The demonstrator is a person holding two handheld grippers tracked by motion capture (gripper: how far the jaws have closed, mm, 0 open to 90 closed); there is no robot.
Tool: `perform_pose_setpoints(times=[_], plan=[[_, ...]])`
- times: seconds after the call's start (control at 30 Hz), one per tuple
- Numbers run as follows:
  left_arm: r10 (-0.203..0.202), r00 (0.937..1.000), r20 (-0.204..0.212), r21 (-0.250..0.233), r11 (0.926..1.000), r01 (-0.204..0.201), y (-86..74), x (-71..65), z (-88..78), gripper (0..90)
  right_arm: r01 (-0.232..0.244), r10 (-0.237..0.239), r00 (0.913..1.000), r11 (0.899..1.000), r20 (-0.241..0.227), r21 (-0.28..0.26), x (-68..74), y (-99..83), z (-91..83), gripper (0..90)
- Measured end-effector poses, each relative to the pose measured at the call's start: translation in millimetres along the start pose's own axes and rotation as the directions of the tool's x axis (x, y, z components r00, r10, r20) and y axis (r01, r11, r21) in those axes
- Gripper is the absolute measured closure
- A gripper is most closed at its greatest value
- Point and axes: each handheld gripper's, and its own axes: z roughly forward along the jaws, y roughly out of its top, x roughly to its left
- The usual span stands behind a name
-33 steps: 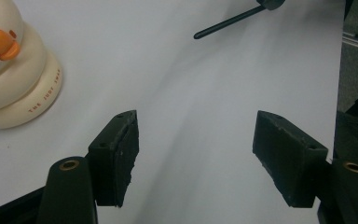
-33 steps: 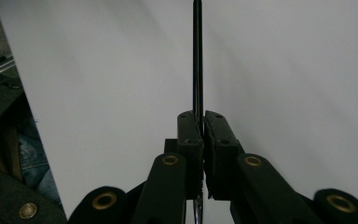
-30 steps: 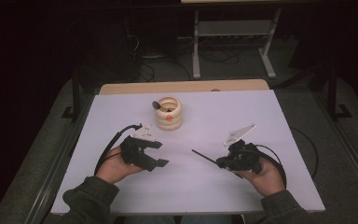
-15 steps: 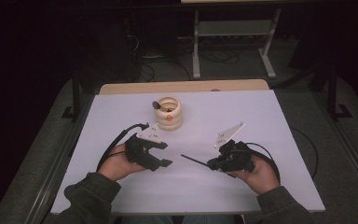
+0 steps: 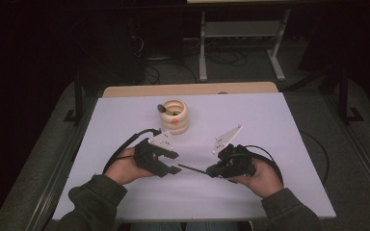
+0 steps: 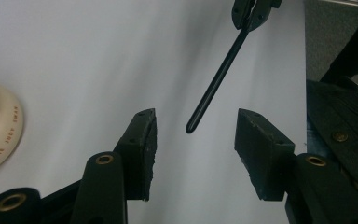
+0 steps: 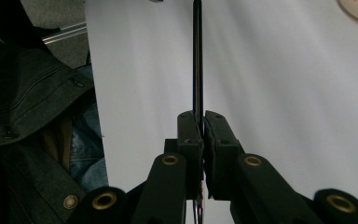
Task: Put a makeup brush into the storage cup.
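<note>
Black rod (image 5: 192,168) – pinched in my right tongs (image 5: 212,172), its free end toward my left tongs (image 5: 171,162).

From the high view, the rod hangs low over the white counter (image 5: 270,125), between both tongs, with the cream ring stack (image 5: 174,116) farther back. In the left gripper view, my left tongs (image 6: 196,140) have just been closing, pads not touching the rod (image 6: 214,86) – its tip sits between them. In the right gripper view, my right tongs (image 7: 202,122) are clenched on the rod (image 7: 197,56).
</note>
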Motion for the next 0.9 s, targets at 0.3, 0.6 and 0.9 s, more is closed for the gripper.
perform_pose_setpoints(times=[0.3,0.6,0.9], plan=[[0.05,0.9976,0.047,0.046,0.9976,-0.052,5.0,-2.2,8.1,53.8,0.037,-0.037,0.9986,0.999,-0.037,0.009,1.3,8.5,6.8,84.9],[0.088,0.99,0.11,0.102,0.9898,-0.1,7.7,-5.6,18.0,63.3,0.065,-0.064,0.9955,0.998,-0.07,0.017,4.5,16.2,10.3,84.9],[0.113,0.9837,0.14,0.134,0.9821,-0.132,8.0,-9.0,22.2,74.5,0.098,-0.094,0.9902,0.995,-0.104,0.032,9.6,24.6,19.8,84.9]])
